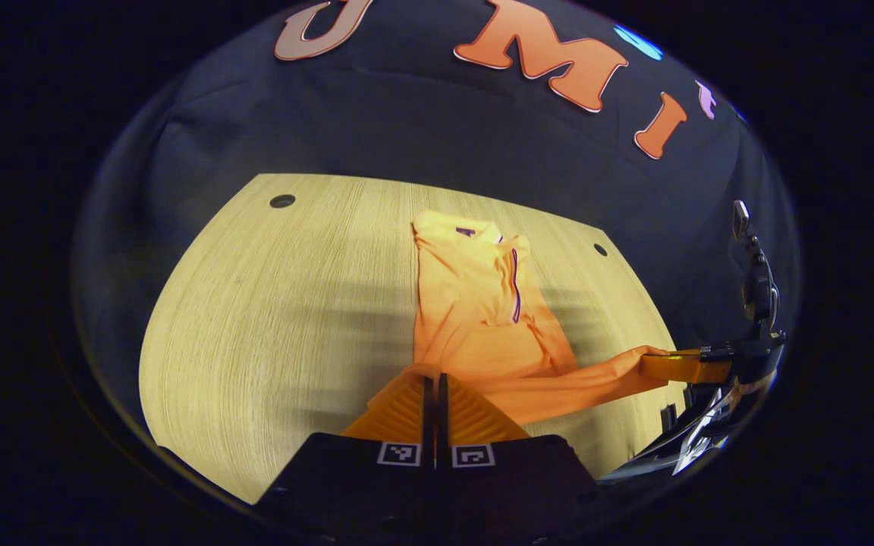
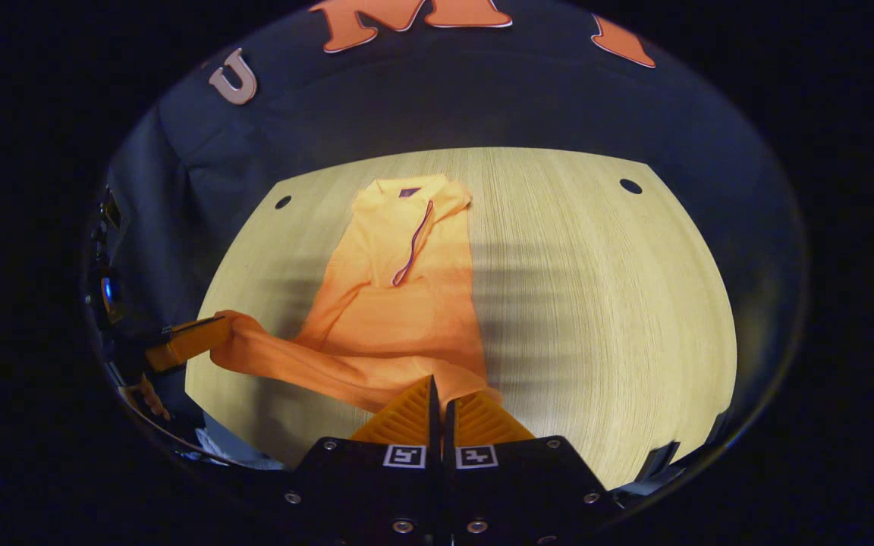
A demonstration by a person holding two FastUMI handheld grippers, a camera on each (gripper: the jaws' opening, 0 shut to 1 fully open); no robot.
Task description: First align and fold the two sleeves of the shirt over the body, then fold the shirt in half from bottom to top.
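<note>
Both hand-held grippers pinch the soft orange shirt's point(image 1: 482, 303) lifted hem.

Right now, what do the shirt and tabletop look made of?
Shirt: soft matte knit fabric, likely; it drapes and creases where both grippers, left and right, pinch its hem. Table: pale wood or wood-look laminate; fine straight grain, slight sheen.
</note>
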